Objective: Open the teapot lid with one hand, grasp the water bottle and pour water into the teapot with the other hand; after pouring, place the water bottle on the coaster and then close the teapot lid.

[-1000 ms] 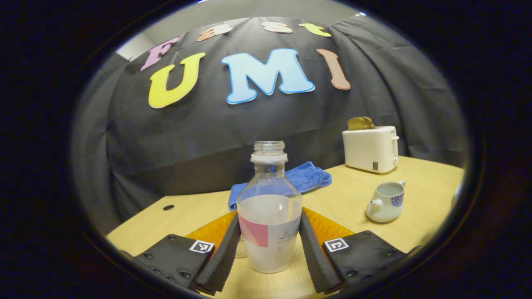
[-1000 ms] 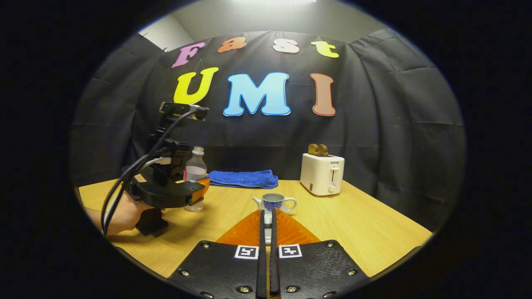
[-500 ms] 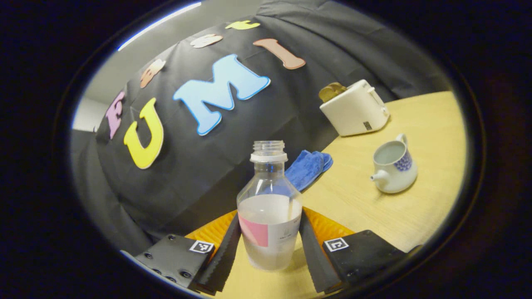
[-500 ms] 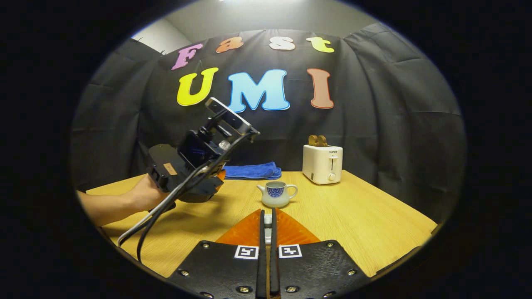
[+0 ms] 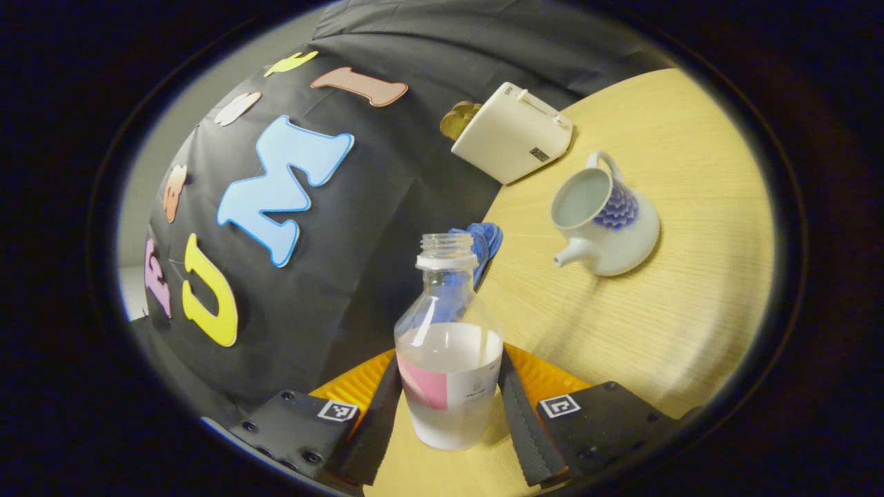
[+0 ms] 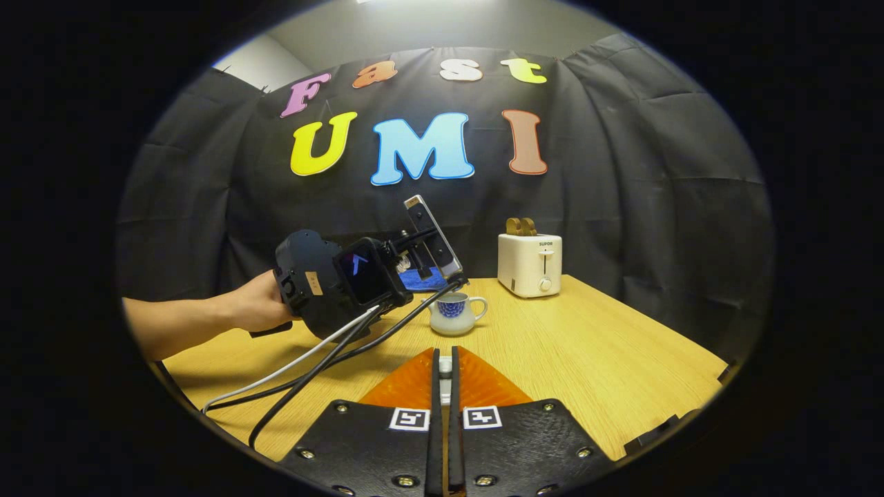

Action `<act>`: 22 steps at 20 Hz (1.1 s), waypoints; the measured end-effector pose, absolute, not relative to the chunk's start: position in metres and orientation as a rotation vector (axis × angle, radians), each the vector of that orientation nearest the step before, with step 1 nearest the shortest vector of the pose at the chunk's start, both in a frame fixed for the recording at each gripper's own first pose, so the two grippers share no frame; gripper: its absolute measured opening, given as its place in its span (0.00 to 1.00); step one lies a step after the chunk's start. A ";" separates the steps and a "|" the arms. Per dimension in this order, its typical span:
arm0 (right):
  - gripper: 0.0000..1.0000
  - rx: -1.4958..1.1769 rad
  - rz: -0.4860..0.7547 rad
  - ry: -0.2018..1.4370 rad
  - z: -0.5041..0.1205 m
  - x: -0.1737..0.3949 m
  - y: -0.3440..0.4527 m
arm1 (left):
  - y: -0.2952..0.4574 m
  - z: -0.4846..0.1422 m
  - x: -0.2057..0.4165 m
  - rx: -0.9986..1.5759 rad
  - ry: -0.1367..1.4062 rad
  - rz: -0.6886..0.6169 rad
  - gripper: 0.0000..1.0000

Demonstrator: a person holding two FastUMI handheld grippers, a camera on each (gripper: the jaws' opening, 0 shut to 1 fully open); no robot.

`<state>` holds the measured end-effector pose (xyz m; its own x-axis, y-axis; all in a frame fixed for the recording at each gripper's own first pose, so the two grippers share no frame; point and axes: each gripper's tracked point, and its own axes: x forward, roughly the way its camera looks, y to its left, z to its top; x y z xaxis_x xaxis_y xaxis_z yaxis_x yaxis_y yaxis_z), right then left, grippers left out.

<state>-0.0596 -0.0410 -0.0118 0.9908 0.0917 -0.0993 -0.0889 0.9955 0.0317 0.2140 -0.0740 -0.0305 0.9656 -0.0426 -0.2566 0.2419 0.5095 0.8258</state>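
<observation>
Bottle (image 5: 447, 359): in left claw (image 5: 447, 421), neck tipped toward lidless teapot (image 5: 602, 219).
Right claw (image 6: 445, 414): narrow, perhaps pinching lid (image 6: 445, 366).
Bench (image 5: 663, 310): pale wood.

Staged recording booth, not a lived-in kitchen. Black cloth wall (image 6: 621, 207) draped in folds behind and around a light wooden table (image 6: 587, 359); plain pale wall and ceiling light visible above the cloth. Household props laid out on the table as a mock kitchen setting: white toaster (image 6: 530, 264) with slices of bread standing in its slots, folded blue towel (image 6: 421, 279), small white teapot (image 6: 452, 313) with blue pattern. Handheld device with trailing cables (image 6: 324, 352), held by a person's hand (image 6: 259, 310), marks it as a data-collection setup.
</observation>
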 end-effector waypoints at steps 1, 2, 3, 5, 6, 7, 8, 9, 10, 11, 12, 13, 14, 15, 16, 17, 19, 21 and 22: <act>0.04 0.028 0.091 0.107 -0.013 -0.059 -0.041 | -0.077 -0.031 0.215 1.043 0.215 -0.175 0.87; 0.04 0.028 0.090 0.110 -0.015 -0.059 -0.042 | -0.077 -0.029 0.216 1.079 0.209 -0.164 0.87; 0.04 0.028 0.089 0.112 -0.015 -0.059 -0.043 | -0.078 -0.025 0.218 1.121 0.197 -0.154 0.87; 0.04 0.029 0.085 0.114 -0.016 -0.059 -0.044 | -0.088 -0.020 0.221 1.185 0.168 -0.156 0.87; 0.04 0.028 0.084 0.116 -0.016 -0.059 -0.044 | -0.092 -0.018 0.220 1.204 0.160 -0.162 0.87; 0.04 0.029 0.083 0.118 -0.017 -0.058 -0.044 | -0.096 -0.018 0.220 1.223 0.159 -0.171 0.87; 0.04 0.032 0.083 0.119 -0.017 -0.059 -0.045 | -0.099 -0.019 0.222 1.244 0.163 -0.180 0.87; 0.04 0.035 0.079 0.118 -0.017 -0.059 -0.047 | -0.103 -0.021 0.226 1.286 0.164 -0.184 0.87; 0.04 0.036 0.078 0.118 -0.016 -0.059 -0.048 | -0.104 -0.019 0.227 1.311 0.160 -0.180 0.87; 0.04 0.037 0.076 0.119 -0.017 -0.060 -0.049 | -0.105 -0.019 0.229 1.334 0.157 -0.176 0.87; 0.04 0.037 0.075 0.122 -0.018 -0.059 -0.049 | -0.106 -0.018 0.229 1.358 0.158 -0.175 0.87; 0.04 0.041 0.075 0.125 -0.019 -0.059 -0.049 | -0.107 -0.019 0.230 1.380 0.164 -0.180 0.87; 0.04 0.042 0.070 0.123 -0.019 -0.059 -0.052 | -0.109 -0.022 0.231 1.415 0.173 -0.193 0.87; 0.04 0.038 0.066 0.123 -0.019 -0.059 -0.053 | -0.110 -0.022 0.233 1.439 0.176 -0.195 0.87; 0.04 0.041 0.063 0.120 -0.018 -0.059 -0.054 | -0.110 -0.021 0.233 1.459 0.177 -0.196 0.87; 0.04 0.043 0.062 0.119 -0.018 -0.060 -0.055 | -0.111 -0.021 0.236 1.484 0.177 -0.201 0.87; 0.04 0.044 0.059 0.122 -0.019 -0.060 -0.056 | -0.114 -0.017 0.234 1.547 0.169 -0.204 0.87; 0.04 0.048 0.063 0.122 -0.019 -0.060 -0.055 | -0.116 -0.017 0.232 1.593 0.166 -0.214 0.87; 0.04 0.041 0.062 0.118 -0.018 -0.061 -0.056 | -0.115 -0.017 0.232 1.617 0.167 -0.216 0.87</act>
